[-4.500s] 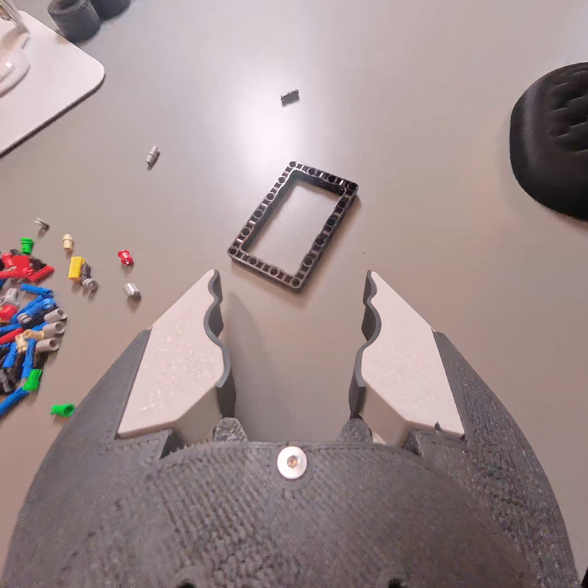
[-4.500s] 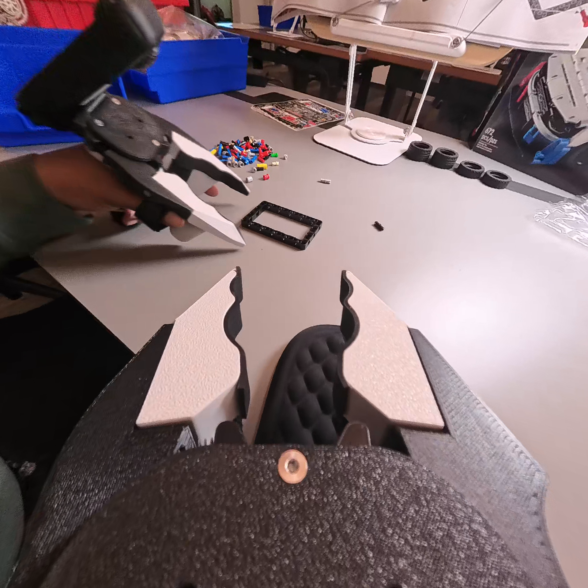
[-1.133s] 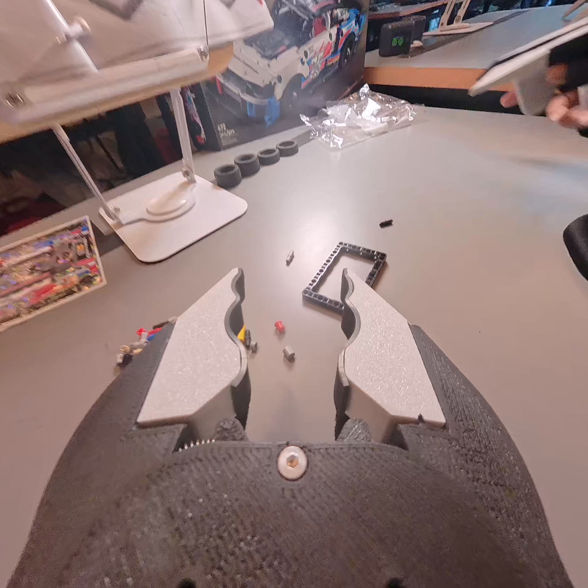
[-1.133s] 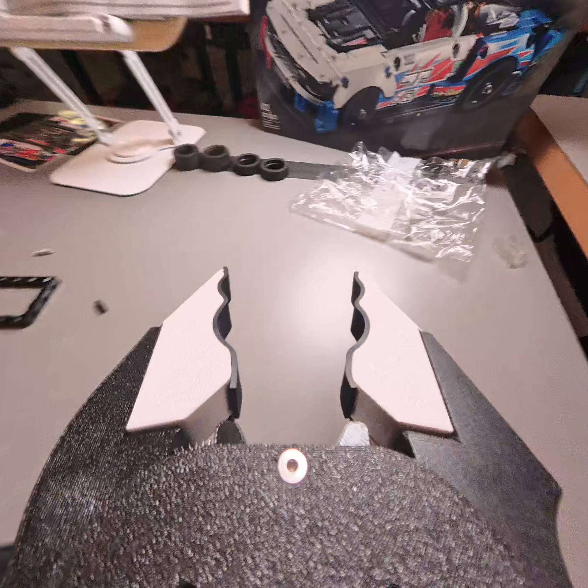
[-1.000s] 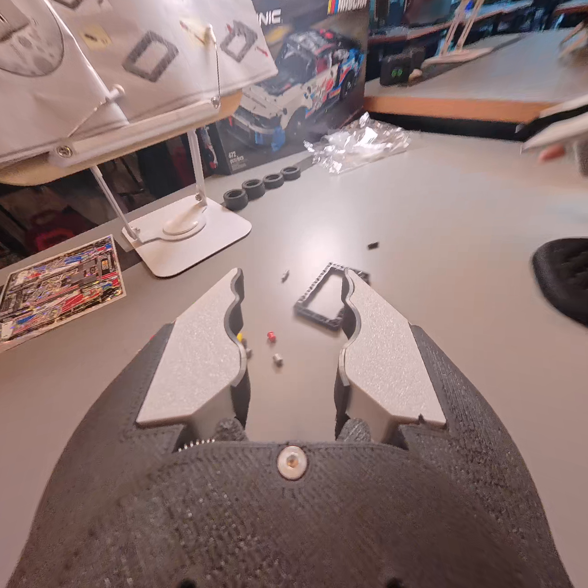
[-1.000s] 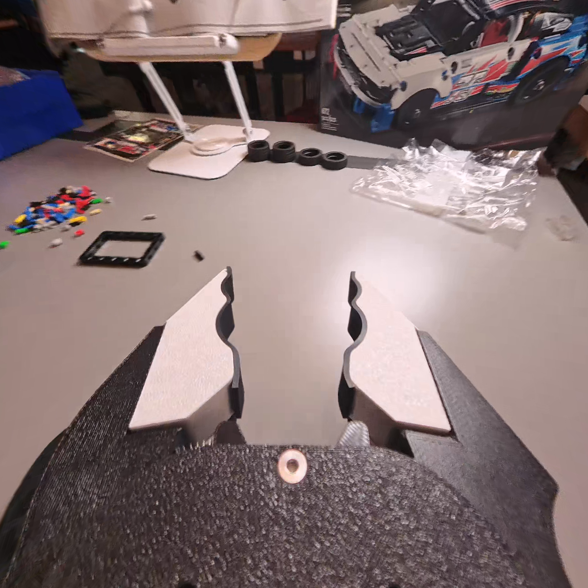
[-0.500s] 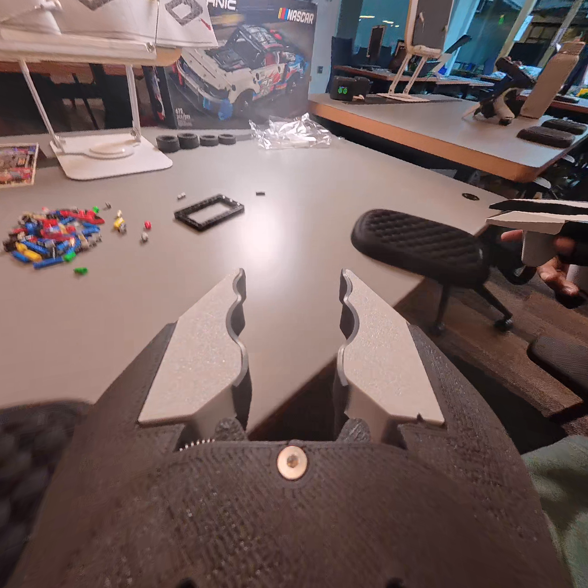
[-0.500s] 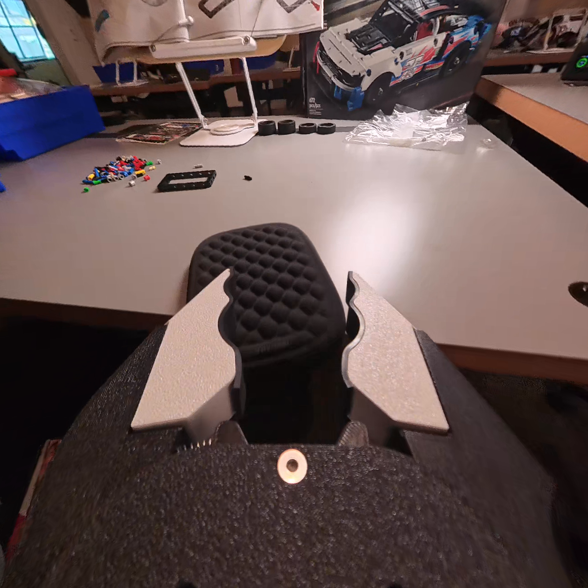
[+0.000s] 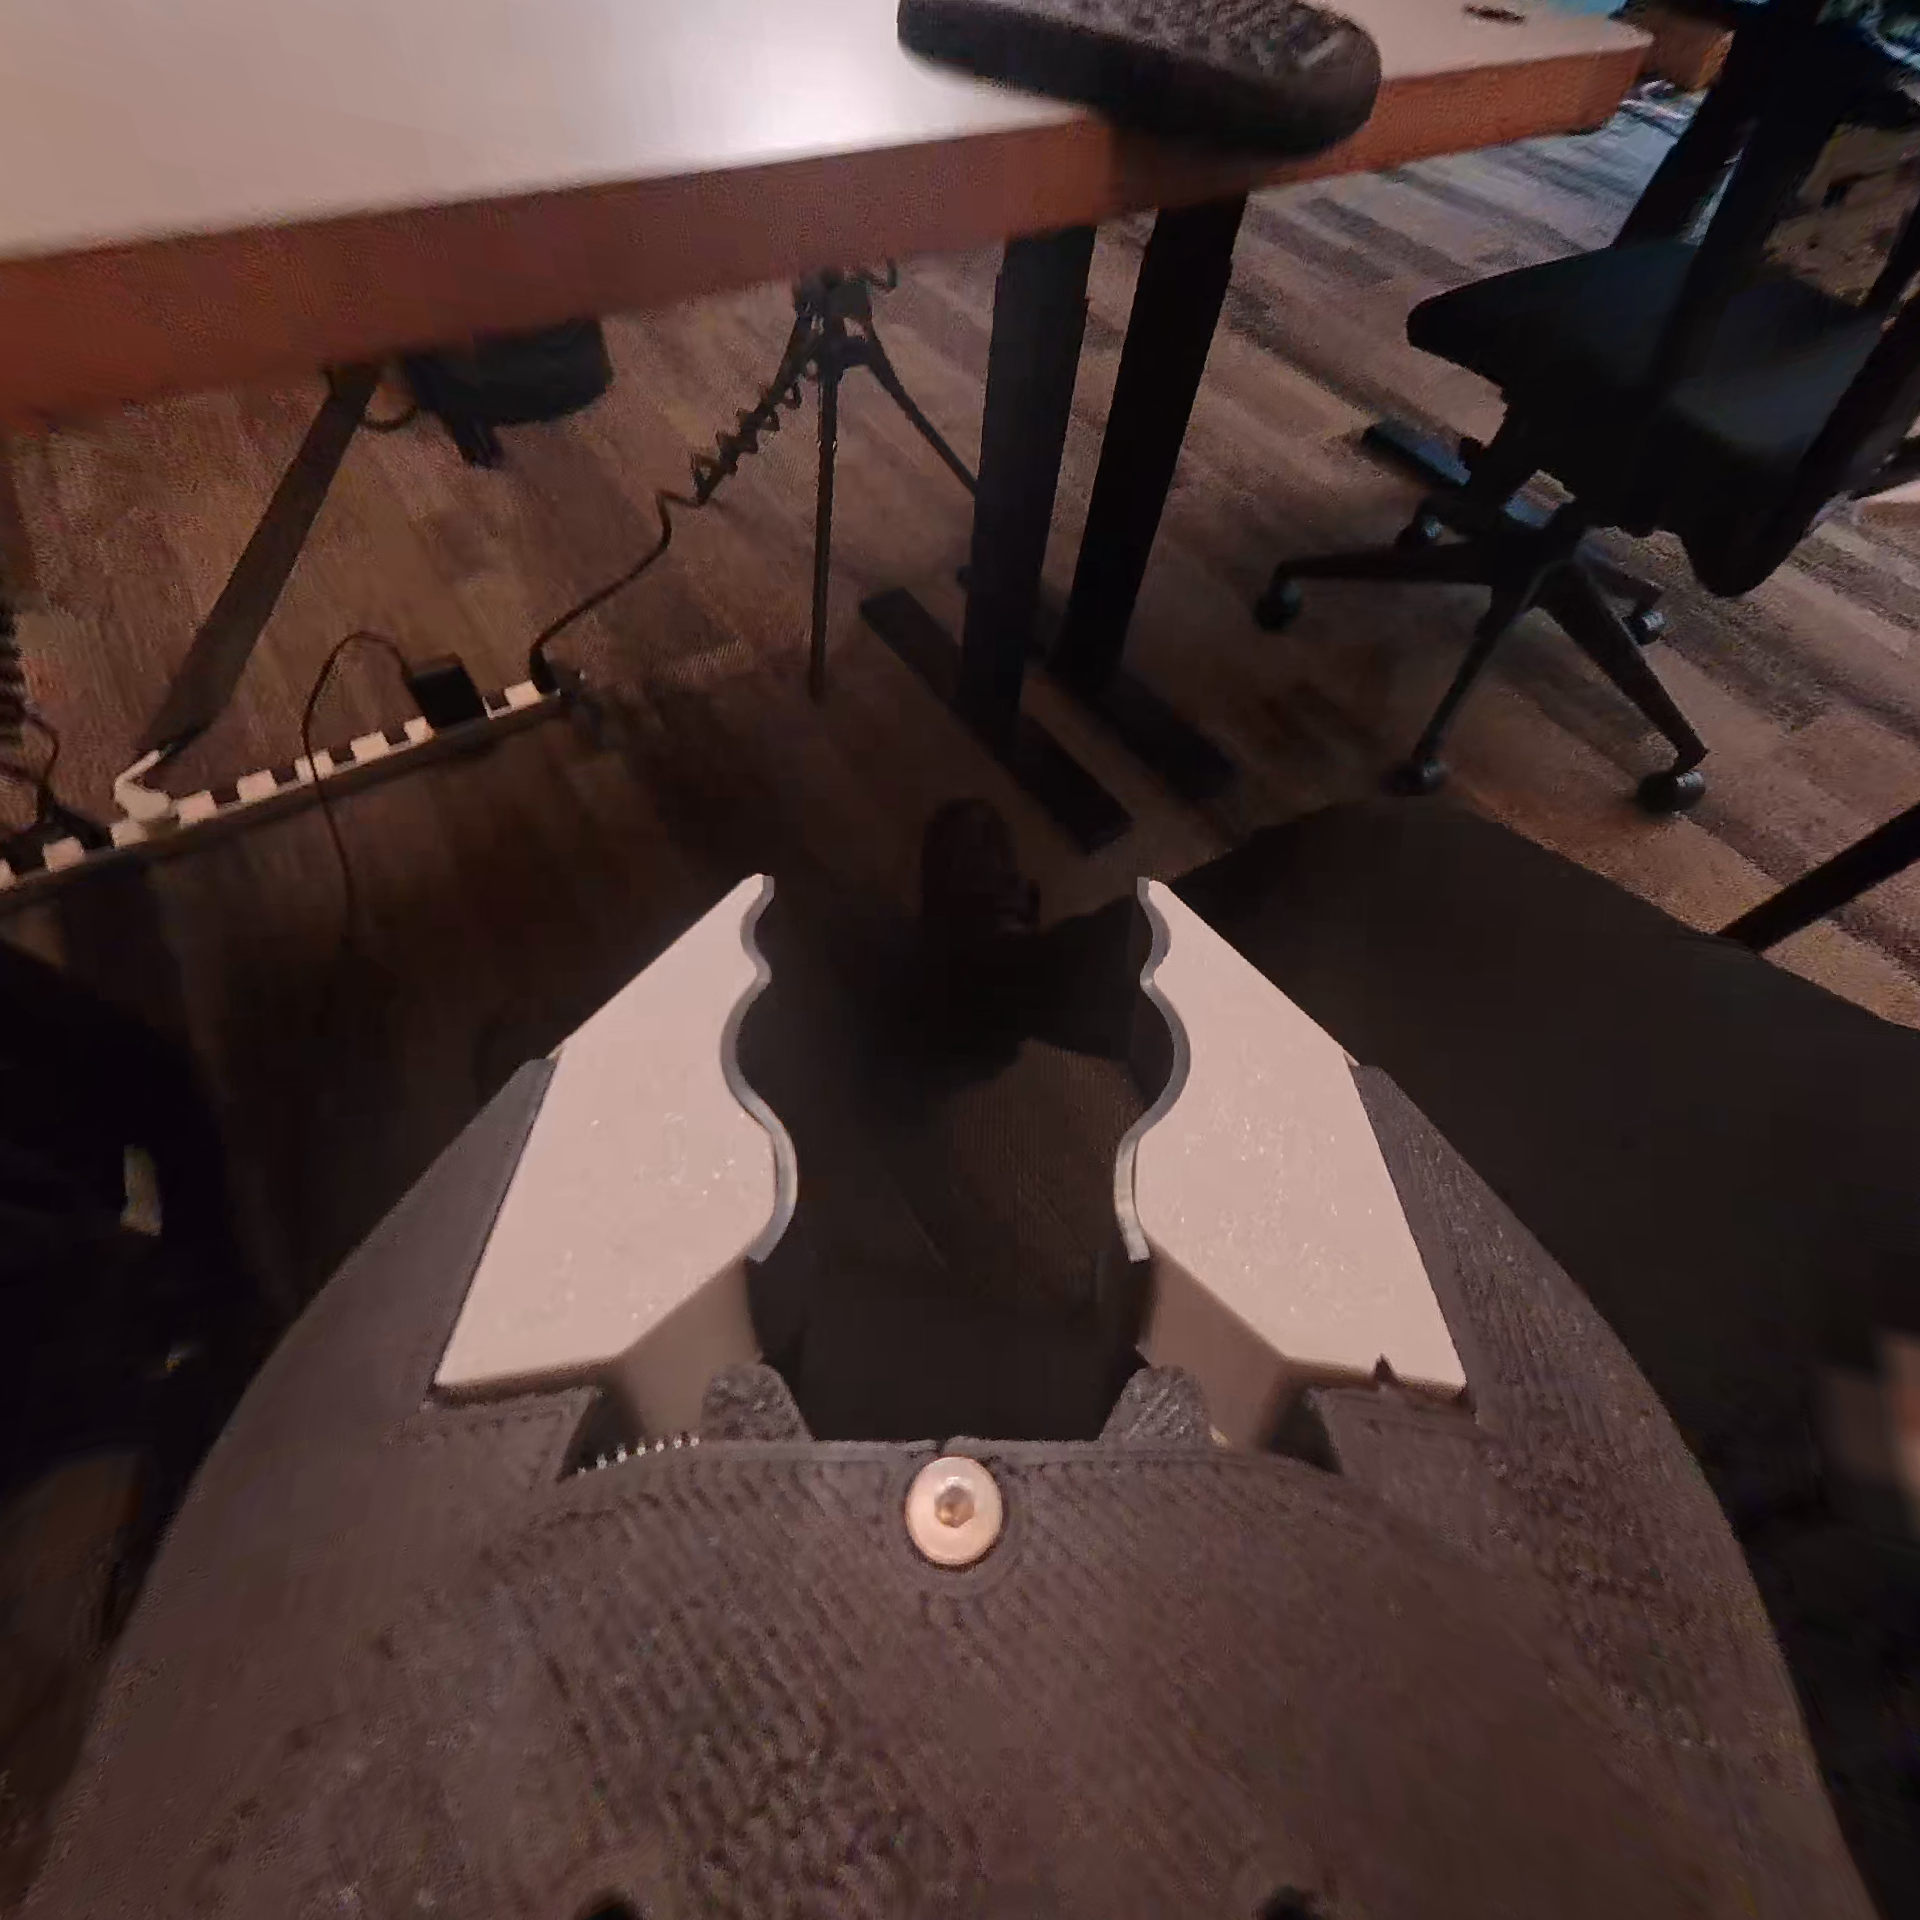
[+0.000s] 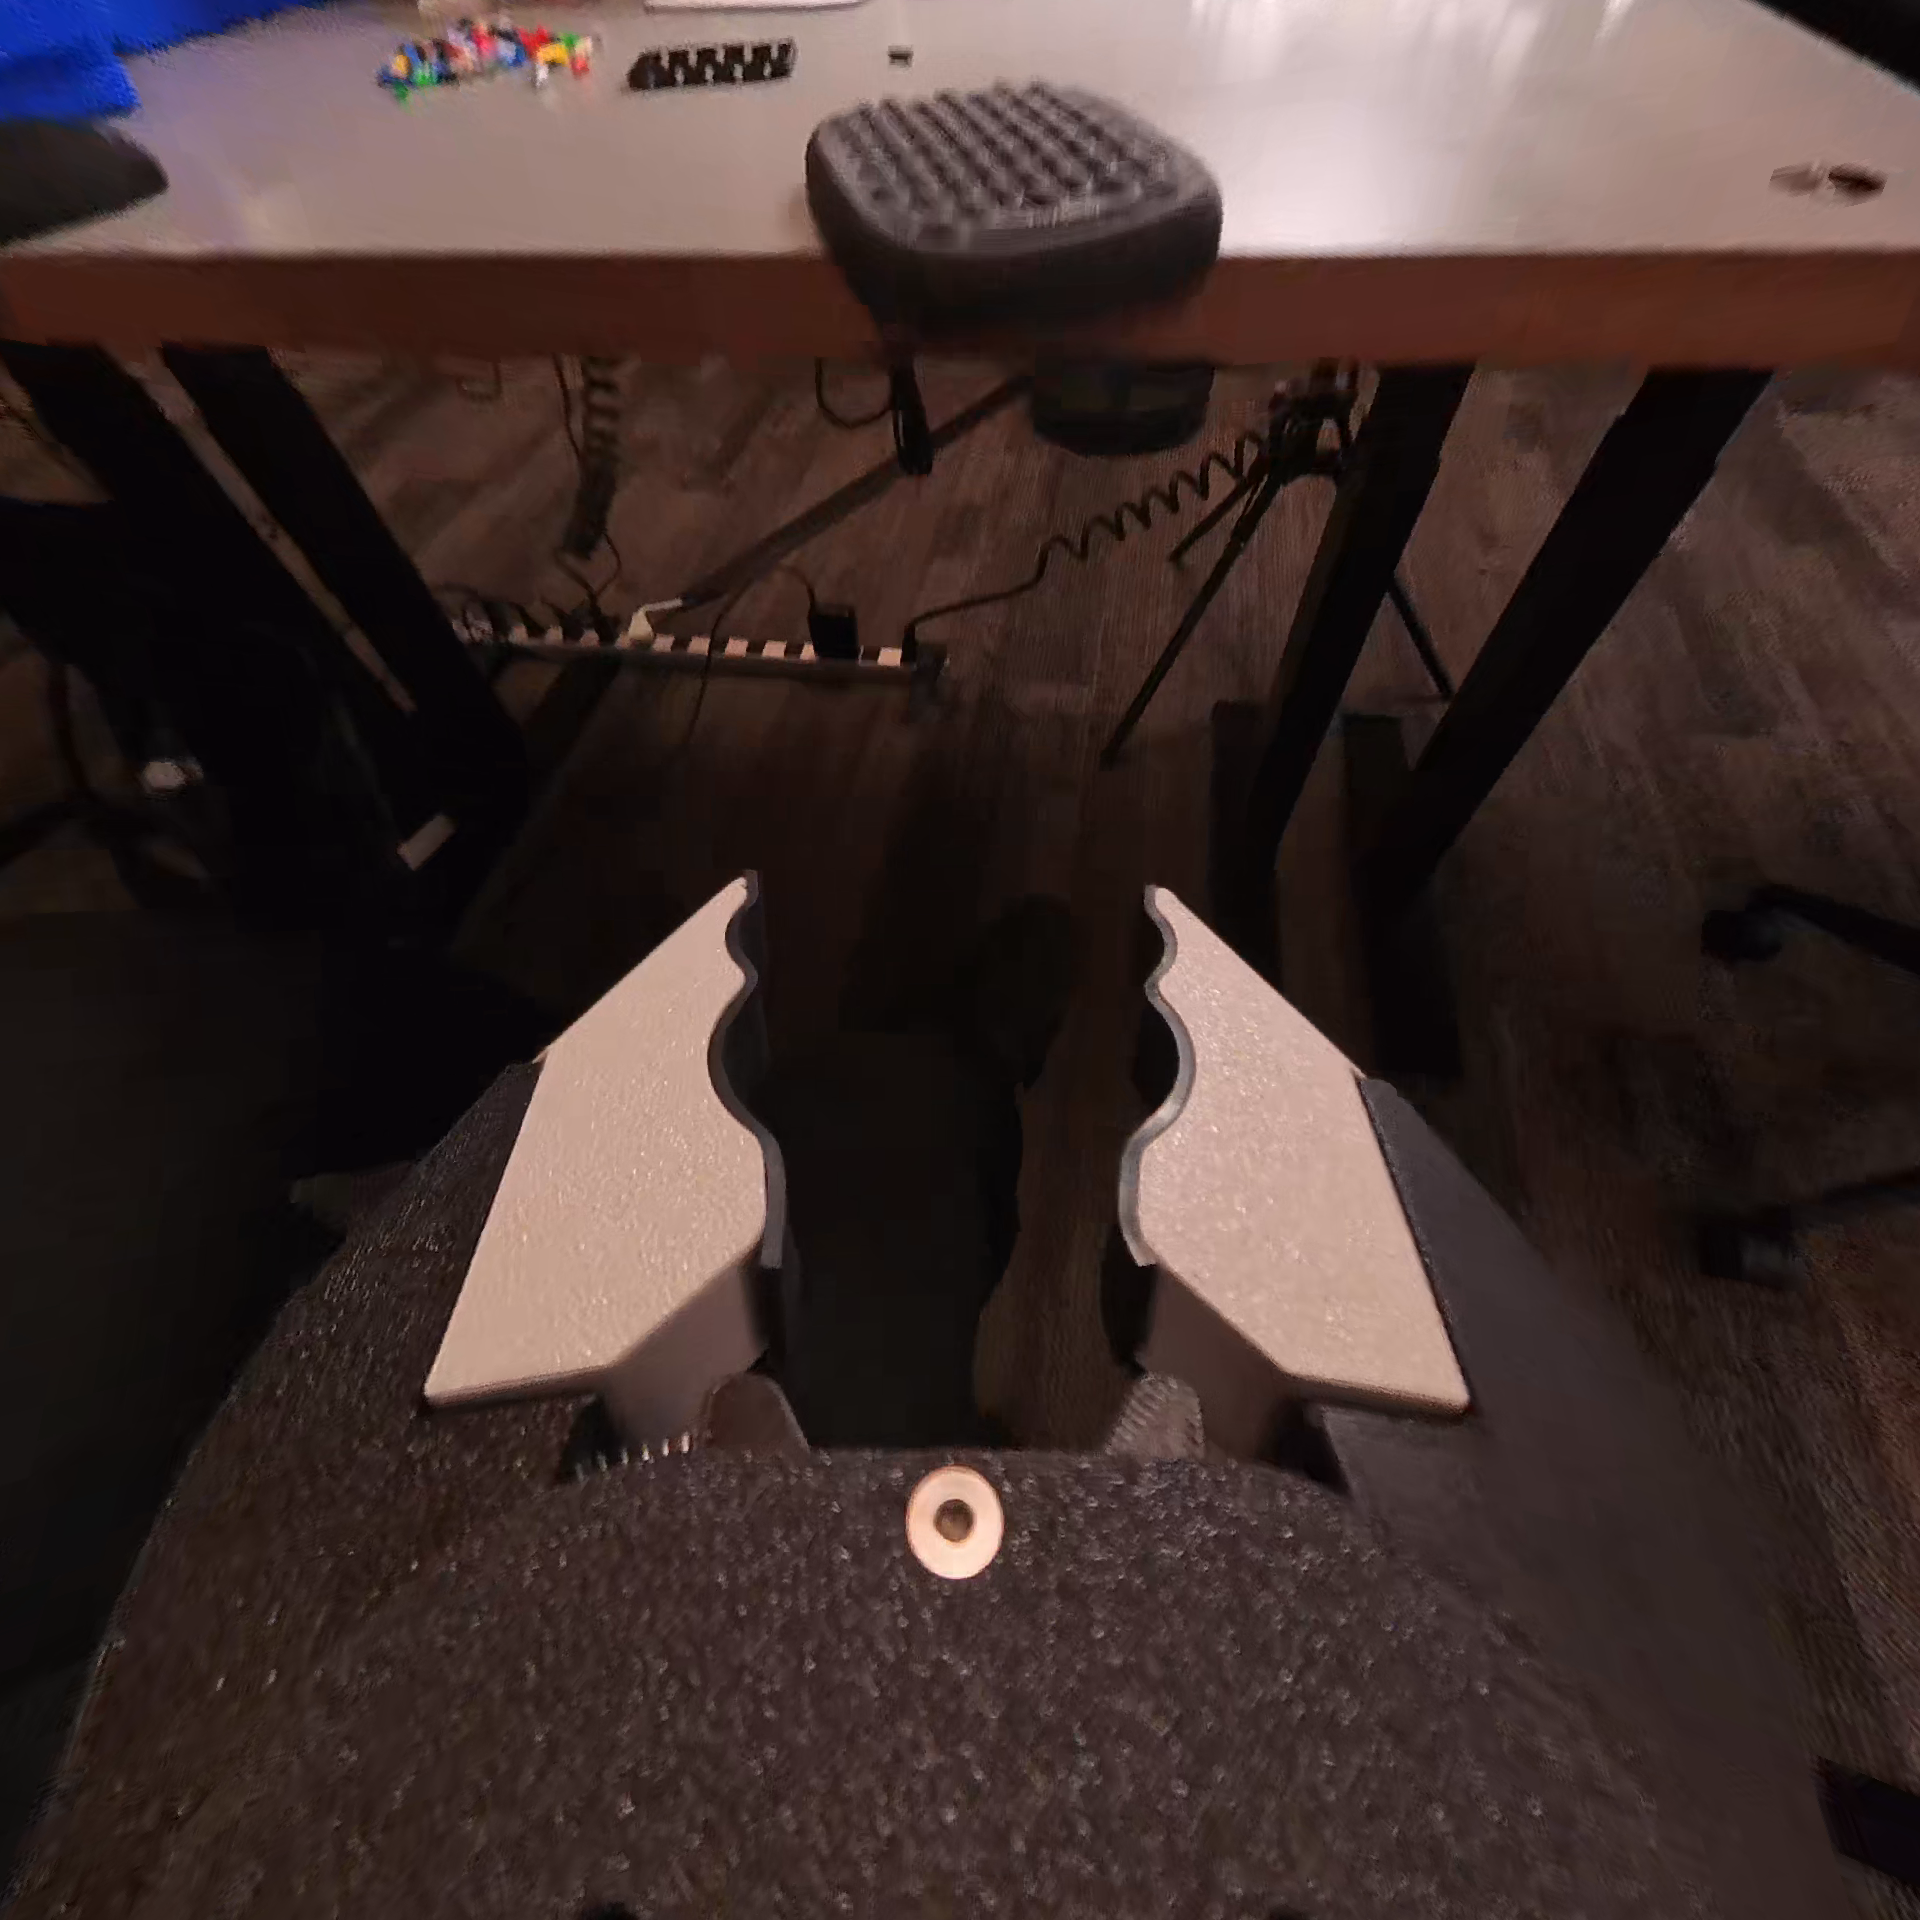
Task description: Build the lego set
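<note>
Both grippers hang below the table edge, pointing at the floor under the table. My left gripper (image 9: 954, 894) is open and empty. My right gripper (image 10: 948, 896) is open and empty. In the right wrist view the black rectangular lego frame (image 10: 713, 64) lies far off on the grey table (image 10: 1455, 156). A pile of small coloured lego pieces (image 10: 483, 54) lies left of it, and a tiny black pin (image 10: 900, 52) right of it. No lego shows in the left wrist view.
A black textured chair armrest (image 10: 1013, 197) overlaps the table's front edge and also shows in the left wrist view (image 9: 1138, 57). Black table legs (image 9: 1039, 499), a power strip with cables (image 10: 707, 649) and a tripod (image 9: 831, 353) stand under the table. An office chair (image 9: 1621, 343) stands at right.
Both grippers have pulled back from the table and dropped below its edge, tilting down toward the floor. Both stay open and empty. The lego frame and pieces have not moved.
</note>
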